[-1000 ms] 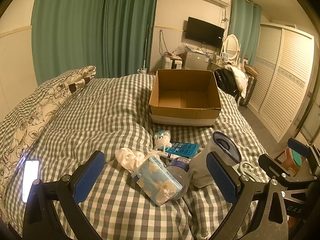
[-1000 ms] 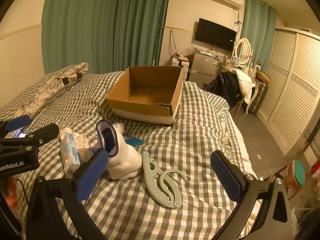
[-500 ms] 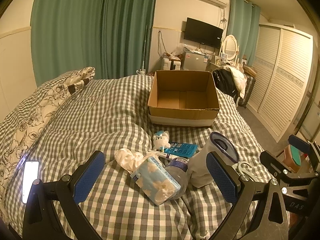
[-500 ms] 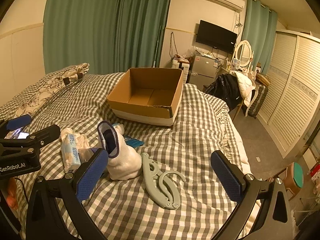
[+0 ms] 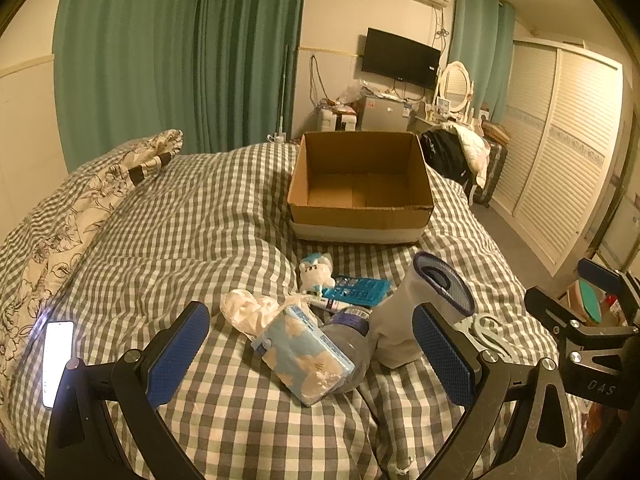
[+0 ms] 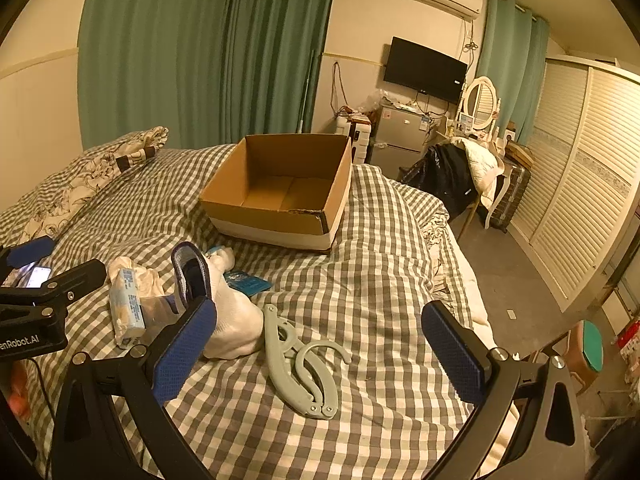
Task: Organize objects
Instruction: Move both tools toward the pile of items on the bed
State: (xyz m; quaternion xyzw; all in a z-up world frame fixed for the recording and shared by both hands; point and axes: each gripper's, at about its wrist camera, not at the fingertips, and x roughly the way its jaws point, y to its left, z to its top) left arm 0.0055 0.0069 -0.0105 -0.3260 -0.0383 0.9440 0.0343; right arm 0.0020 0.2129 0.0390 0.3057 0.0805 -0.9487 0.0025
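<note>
An open, empty cardboard box (image 5: 360,196) stands on the checked bed; it also shows in the right wrist view (image 6: 280,196). Before it lies a pile: a tissue pack (image 5: 302,354), a clear jar (image 5: 348,336), a white sock with a dark cuff (image 5: 424,304), a blue blister pack (image 5: 358,290), a small plush toy (image 5: 316,272) and a crumpled white bag (image 5: 248,310). A pale green folding hanger (image 6: 300,360) lies right of the sock (image 6: 224,308). My left gripper (image 5: 312,360) is open over the tissue pack. My right gripper (image 6: 320,356) is open over the hanger.
A lit phone (image 5: 58,360) lies on the bed at the left near a floral pillow (image 5: 104,188). The bed's right edge drops to the floor by a louvred wardrobe (image 6: 580,200). A chair with clothes (image 6: 460,176) stands beyond the bed.
Both grippers have drifted very slightly; the views shift a little. Nothing was gripped or moved.
</note>
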